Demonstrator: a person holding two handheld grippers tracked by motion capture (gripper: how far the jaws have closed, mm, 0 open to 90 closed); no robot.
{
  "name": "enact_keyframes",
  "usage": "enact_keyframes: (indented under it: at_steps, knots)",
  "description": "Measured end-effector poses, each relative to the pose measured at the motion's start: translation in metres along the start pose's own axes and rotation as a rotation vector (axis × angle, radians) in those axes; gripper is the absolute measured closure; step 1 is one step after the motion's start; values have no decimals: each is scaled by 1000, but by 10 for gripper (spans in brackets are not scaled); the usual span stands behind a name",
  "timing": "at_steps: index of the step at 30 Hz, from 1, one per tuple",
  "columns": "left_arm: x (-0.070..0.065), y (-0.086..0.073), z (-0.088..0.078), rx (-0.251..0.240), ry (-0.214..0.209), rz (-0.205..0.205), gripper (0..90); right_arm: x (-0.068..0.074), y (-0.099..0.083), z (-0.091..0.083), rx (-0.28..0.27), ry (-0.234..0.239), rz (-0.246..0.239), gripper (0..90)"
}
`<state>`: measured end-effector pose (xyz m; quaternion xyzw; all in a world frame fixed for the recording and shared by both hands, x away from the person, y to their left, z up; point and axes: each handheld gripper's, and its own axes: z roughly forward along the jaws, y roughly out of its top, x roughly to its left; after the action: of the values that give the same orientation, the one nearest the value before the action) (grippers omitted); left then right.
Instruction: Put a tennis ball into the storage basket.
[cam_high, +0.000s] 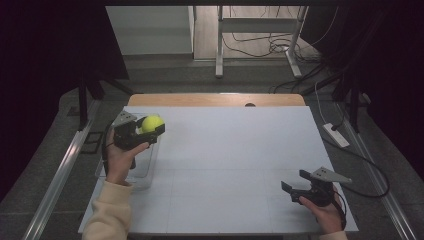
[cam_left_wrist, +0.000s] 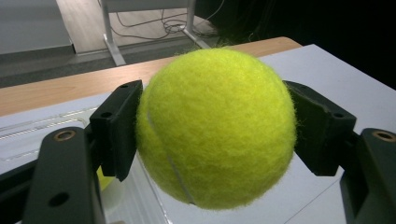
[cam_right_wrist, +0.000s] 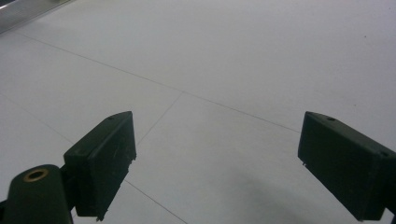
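The left gripper (cam_high: 145, 131) grasps a fuzzy yellow tennis ball (cam_left_wrist: 217, 128) between its 2 jaws, lifted above the clear plastic tray (cam_high: 146, 172), probably for carrying. The right gripper (cam_high: 299, 185), far from the tray, waits released.

- The tennis ball (cam_high: 152, 123) sits between the left gripper (cam_high: 150, 131) jaws at the table's (cam_high: 225, 150) upper left, above a clear container (cam_high: 145, 172).
- The right gripper (cam_high: 296, 185) hovers at the lower right of the frame, well apart, over bare table.
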<state>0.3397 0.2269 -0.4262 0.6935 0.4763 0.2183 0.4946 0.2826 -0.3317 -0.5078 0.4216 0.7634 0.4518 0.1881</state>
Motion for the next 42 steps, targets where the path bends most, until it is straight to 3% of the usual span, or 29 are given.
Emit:
enact_keyframes:
  at_steps: [17,42]
  knots:
    - [14,-5,-6,20,85,1,265,0,0,0,-1,3,0,111]
    - [42,-16,-18,52,178,-41,265,1,0,1,2,4,-1,111]
